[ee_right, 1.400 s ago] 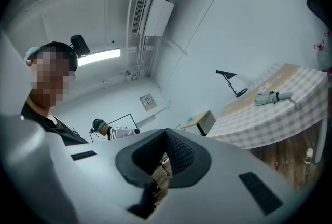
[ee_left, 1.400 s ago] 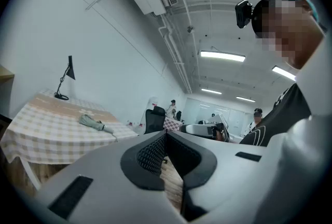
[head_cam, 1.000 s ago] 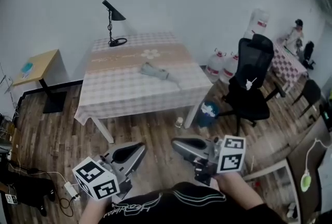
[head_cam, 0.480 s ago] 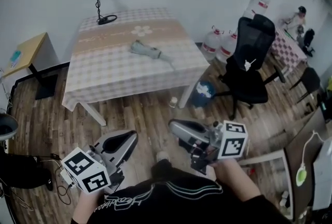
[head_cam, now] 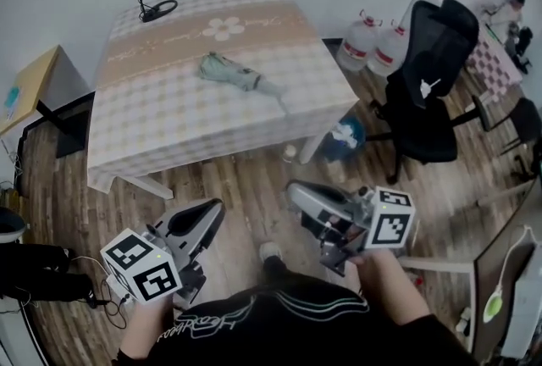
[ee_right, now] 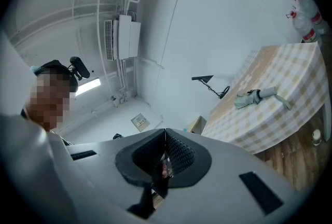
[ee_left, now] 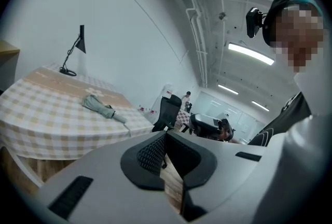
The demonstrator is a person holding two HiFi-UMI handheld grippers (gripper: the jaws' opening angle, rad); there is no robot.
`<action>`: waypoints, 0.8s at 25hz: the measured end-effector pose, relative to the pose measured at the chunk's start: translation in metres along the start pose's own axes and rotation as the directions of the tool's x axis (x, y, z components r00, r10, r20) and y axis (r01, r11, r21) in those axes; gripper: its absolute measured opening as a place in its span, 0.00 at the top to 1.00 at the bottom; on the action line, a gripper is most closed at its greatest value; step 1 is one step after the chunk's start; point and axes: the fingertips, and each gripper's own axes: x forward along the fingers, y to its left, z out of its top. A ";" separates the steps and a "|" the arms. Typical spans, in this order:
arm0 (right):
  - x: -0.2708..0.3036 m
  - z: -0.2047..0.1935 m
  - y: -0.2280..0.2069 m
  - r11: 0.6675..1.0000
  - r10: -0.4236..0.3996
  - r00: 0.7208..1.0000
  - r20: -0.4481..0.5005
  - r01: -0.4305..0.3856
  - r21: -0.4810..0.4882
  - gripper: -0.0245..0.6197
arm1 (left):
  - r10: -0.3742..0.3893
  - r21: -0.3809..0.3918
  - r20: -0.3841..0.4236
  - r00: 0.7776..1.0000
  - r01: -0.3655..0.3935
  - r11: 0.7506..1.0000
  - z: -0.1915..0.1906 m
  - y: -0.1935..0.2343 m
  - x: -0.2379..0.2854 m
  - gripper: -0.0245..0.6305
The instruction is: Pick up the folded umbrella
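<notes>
The folded umbrella (head_cam: pixel 233 74) lies mid-surface (head_cam: pixel 169 123), well apart from both claws. The left claw (head_cam: pixel 210 213) and right claw (head_cam: pixel 298 191) are closed on nothing and low over the floor. Too far out to open yet, I reckon.

The left gripper (head_cam: pixel 206 219) and the right gripper (head_cam: pixel 298 193) are held side by side, apart, well short of the table (head_cam: pixel 169 131), both pointing toward it, jaws closed on nothing.
</notes>
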 end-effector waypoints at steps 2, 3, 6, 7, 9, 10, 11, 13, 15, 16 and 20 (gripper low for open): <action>-0.005 0.017 -0.023 1.000 -0.002 1.000 0.003 0.002 0.010 0.94 | -0.020 -0.041 0.001 1.000 0.020 0.999 0.007 0.008 0.024 0.96; -0.006 0.025 -0.032 1.000 0.000 1.000 0.003 0.000 0.016 0.94 | -0.025 -0.058 0.000 1.000 0.025 0.998 0.012 0.013 0.034 0.96; 0.001 0.047 -0.056 1.000 0.001 1.000 -0.009 -0.001 0.008 0.94 | -0.005 -0.063 -0.013 1.000 0.004 0.998 0.026 0.030 0.057 0.96; 0.004 0.053 -0.064 1.000 -0.006 1.000 -0.014 0.006 0.004 0.94 | 0.004 -0.061 -0.012 1.000 -0.005 0.998 0.031 0.036 0.062 0.96; 0.012 0.064 -0.079 1.000 -0.029 0.999 -0.021 0.029 -0.003 0.94 | 0.015 -0.064 0.000 1.000 -0.015 0.998 0.039 0.045 0.068 0.96; 0.017 0.069 -0.086 0.999 -0.041 0.999 -0.026 0.041 -0.014 0.94 | 0.020 -0.067 0.004 1.000 -0.019 0.998 0.041 0.050 0.071 0.96; 0.022 0.073 -0.091 0.998 -0.052 0.998 -0.034 0.051 -0.028 0.94 | 0.025 -0.069 0.006 1.000 -0.024 0.997 0.043 0.055 0.073 0.96; 0.033 0.078 -0.101 0.996 -0.069 0.996 -0.056 0.066 -0.058 0.94 | 0.034 -0.071 0.002 0.999 -0.034 0.997 0.045 0.064 0.074 0.96; 0.046 0.083 -0.111 0.993 -0.085 0.993 -0.077 0.078 -0.087 0.94 | 0.039 -0.078 0.002 0.999 -0.039 0.996 0.048 0.076 0.075 0.96; 0.053 0.085 -0.116 0.992 -0.094 0.992 -0.085 0.086 -0.098 0.94 | 0.042 -0.084 0.003 0.999 -0.041 0.996 0.051 0.083 0.075 0.96; 0.084 0.096 -0.149 0.978 -0.163 0.981 -0.107 0.146 -0.149 0.94 | 0.034 -0.110 0.009 0.999 -0.033 0.993 0.064 0.120 0.082 0.96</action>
